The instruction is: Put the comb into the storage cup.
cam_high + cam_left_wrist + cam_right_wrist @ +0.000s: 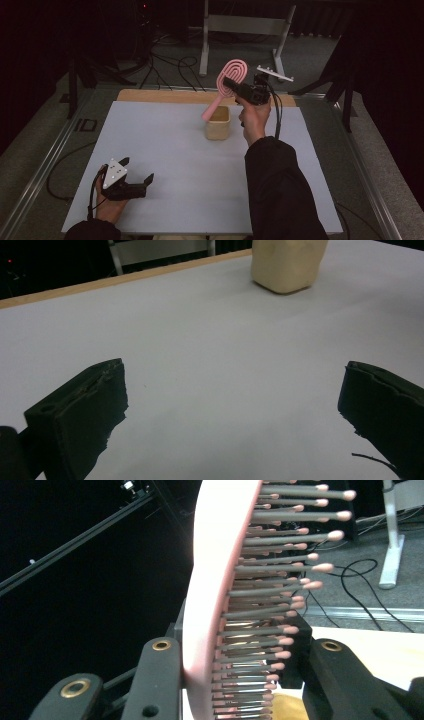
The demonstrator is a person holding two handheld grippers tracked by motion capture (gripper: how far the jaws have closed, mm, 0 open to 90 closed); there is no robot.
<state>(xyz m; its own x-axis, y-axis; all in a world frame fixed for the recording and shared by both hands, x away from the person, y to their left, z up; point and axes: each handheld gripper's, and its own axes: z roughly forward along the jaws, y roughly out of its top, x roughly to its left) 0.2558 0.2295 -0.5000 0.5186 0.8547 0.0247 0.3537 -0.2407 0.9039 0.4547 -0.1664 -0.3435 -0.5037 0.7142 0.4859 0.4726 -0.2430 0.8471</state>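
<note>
While right gripper (239, 89) pinches hairbrush (231, 80), handle just above cup (218, 123): risks clipping rim, tipping; left gripper (136, 176) spread.

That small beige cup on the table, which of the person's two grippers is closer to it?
The right gripper, just above the small beige cup, holding a pink hairbrush. The left gripper rests far off at the table's near edge.

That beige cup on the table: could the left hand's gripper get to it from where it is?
Probably yes. The left gripper sits open near the table's front edge, and only bare surface lies between it and the beige cup. The pink brush hangs above the cup.
</note>
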